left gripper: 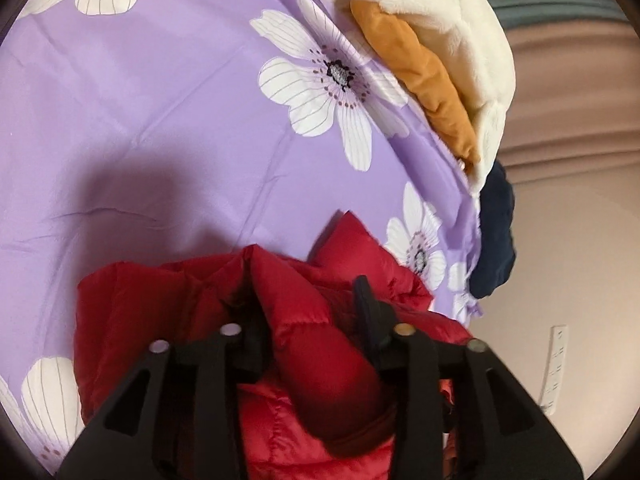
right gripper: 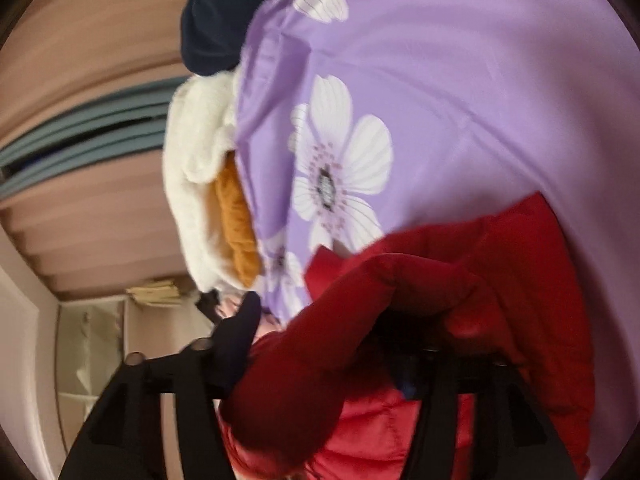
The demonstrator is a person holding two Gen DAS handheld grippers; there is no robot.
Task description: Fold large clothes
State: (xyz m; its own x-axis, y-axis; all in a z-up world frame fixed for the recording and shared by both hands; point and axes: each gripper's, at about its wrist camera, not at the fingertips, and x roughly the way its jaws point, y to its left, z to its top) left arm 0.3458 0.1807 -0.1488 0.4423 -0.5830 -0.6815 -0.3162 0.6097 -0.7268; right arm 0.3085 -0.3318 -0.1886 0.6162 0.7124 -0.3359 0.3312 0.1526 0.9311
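A red puffer jacket (left gripper: 160, 320) lies bunched on a purple bed sheet with white flowers (left gripper: 140, 120). My left gripper (left gripper: 308, 300) has a thick fold of the jacket between its two black fingers and is shut on it. In the right wrist view, which is tilted and blurred, the same jacket (right gripper: 520, 280) fills the lower right. My right gripper (right gripper: 320, 320) has a padded fold of it bulging between the fingers; the left finger (right gripper: 244, 328) shows, the right one is hidden under the fabric.
A pile of other clothes sits at the bed's edge: a cream fleece (left gripper: 452, 40), an orange garment (left gripper: 420, 80) and a dark navy one (left gripper: 496, 232). Beyond the edge are the floor and a pink wall (left gripper: 580, 120). The pile also shows in the right wrist view (right gripper: 192, 184).
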